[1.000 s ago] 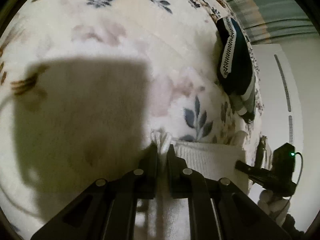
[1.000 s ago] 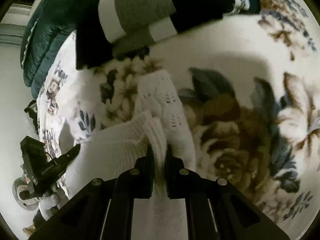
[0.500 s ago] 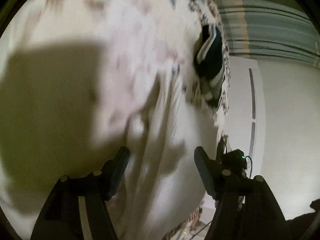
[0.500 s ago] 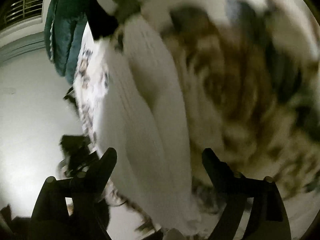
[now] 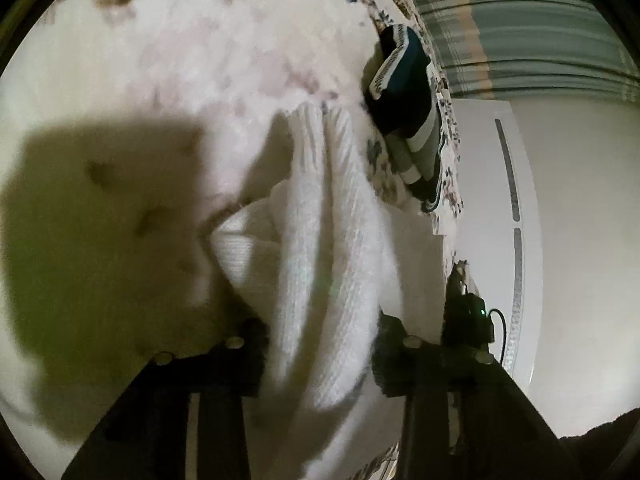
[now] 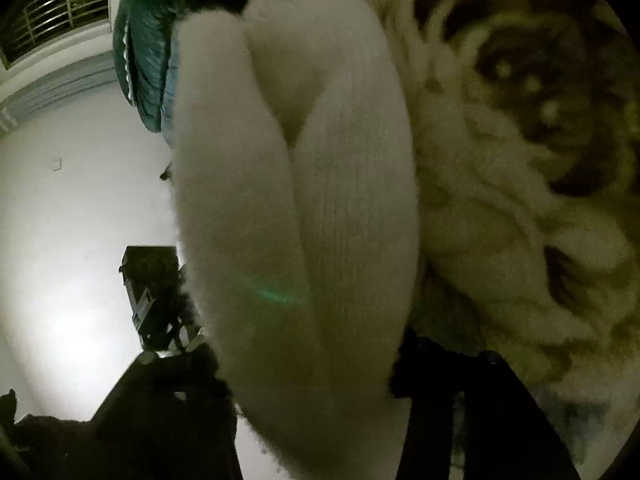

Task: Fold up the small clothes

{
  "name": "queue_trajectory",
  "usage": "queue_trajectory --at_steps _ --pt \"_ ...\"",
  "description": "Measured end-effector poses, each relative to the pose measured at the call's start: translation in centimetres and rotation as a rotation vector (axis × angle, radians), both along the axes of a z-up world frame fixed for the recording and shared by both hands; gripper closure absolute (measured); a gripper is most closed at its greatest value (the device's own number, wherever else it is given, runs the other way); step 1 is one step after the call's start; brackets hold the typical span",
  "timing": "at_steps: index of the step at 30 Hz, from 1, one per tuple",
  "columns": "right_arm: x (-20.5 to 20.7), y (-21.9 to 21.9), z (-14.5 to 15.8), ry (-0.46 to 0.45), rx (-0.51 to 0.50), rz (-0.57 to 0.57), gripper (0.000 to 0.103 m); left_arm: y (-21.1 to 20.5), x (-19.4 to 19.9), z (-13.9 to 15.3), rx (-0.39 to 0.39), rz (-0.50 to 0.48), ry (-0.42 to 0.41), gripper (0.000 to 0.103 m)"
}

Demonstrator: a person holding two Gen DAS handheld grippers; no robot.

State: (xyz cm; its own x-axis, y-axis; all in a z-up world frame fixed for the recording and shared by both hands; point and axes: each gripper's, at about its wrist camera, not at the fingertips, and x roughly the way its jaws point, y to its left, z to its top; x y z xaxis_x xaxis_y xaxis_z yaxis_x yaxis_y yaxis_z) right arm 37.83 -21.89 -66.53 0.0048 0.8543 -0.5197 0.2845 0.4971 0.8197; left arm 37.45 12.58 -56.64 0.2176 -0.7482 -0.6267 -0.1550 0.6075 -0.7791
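a: around the white knit garment [image 5: 320,240]?
b: floral bedspread [image 5: 180,40] beneath; dark folded clothes with striped trim [image 5: 404,92] at upper right of the left view, just beyond the garment's far end. black device with a green light [image 5: 468,316] at lower right, by a pale wall. teal quilted fabric [image 6: 140,52] at upper left of the right view.
a: anything in the way?
b: only a broad shadow over the bedspread at left.
a: long axis?
b: bottom centre up to upper centre in both views; two ribbed folds side by side, a crease between.
a: left gripper [image 5: 320,356]?
b: closing, partly apart, garment between the fingers; contact unclear in the blur.
a: right gripper [image 6: 308,376]?
b: also closing, wide knit bulk [image 6: 300,200] filling the gap, pressing on the fingers' inner sides.
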Motion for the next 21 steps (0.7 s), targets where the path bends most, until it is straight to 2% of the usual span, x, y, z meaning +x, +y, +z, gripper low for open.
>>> queue_trajectory --at_steps 4,10,16,19,21 --pt "0.0 0.2 3.3 -0.038 -0.036 -0.006 0.059 -0.8 0.4 3.1 0.043 -0.019 -0.033 0.071" --pt "2.5 -1.4 9.9 -0.134 -0.046 -0.034 0.060 -2.9 4.3 9.0 0.061 -0.043 -0.111 0.071" --pt "9.1 -5.8 17.0 -0.244 -0.095 -0.072 0.060 -7.4 12.6 13.9 0.066 -0.068 -0.200 0.071" --pt "13.5 -8.4 19.1 -0.297 -0.112 -0.091 0.060 -9.8 17.5 15.5 0.077 -0.072 -0.251 0.070" --pt "16.4 -10.6 19.3 -0.313 -0.120 -0.103 0.060 -11.5 21.3 16.0 0.091 -0.080 -0.275 0.069"
